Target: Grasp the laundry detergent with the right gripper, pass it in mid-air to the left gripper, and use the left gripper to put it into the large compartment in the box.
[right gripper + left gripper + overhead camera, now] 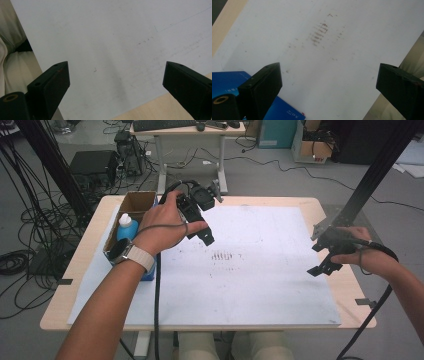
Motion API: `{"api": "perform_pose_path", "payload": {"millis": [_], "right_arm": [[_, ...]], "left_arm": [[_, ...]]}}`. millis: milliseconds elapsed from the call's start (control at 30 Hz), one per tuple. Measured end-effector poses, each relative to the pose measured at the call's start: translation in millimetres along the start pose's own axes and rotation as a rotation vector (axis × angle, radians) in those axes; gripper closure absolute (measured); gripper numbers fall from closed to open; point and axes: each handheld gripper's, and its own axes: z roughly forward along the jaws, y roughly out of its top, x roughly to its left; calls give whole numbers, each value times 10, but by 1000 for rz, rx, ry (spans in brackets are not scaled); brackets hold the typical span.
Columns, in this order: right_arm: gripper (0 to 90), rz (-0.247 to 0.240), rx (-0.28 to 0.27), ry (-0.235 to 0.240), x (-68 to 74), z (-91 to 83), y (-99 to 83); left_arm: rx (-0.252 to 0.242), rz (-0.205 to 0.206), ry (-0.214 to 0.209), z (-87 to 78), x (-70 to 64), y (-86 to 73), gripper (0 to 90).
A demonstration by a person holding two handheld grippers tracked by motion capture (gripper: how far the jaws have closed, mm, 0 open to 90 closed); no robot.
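My left gripper point(207, 217) is held above the back left of the white board point(260, 270), its jaws wide apart with nothing between them. In the left gripper view the left gripper point(328, 75) frames bare board with a patch of brown smudges point(319, 32). My right gripper point(321, 250) hovers at the board's right edge, also open and empty. The right gripper view has the right gripper point(116, 72) over plain white board point(112, 37), with the wooden table edge point(155, 107) just below.
A cardboard box point(131, 207) stands at the table's left and holds a blue bottle with a white cap point(127, 226). A blue box point(224, 80) lies beside it. The person's lap point(12, 65) is past the board's near edge. Cables and a desk point(190, 135) lie beyond the table.
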Motion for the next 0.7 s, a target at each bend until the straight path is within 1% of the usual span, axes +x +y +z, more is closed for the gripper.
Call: {"api": "perform_pose_path", "payload": {"millis": [300,367,467,500,567,700], "right_arm": [[70,7,1,4,-3,12,-3],[70,-1,-1,4,-10,18,0],[70,1,-2,6,-15,21,3],[70,1,-1,7,-16,20,4],[70,1,-3,8,-14,21,11],[70,-4,-6,8,-16,24,24]], "left_arm": [[-5,-10,-5,7,15,1,70],[-6,-11,-4,7,20,-2,70],[-6,-16,-3,5,27,-8,70],[-5,-9,-7,3,35,-8,71],[-5,-17,-3,-2,33,-11,71],[-10,-19,-1,-12,38,-17,71]]}}
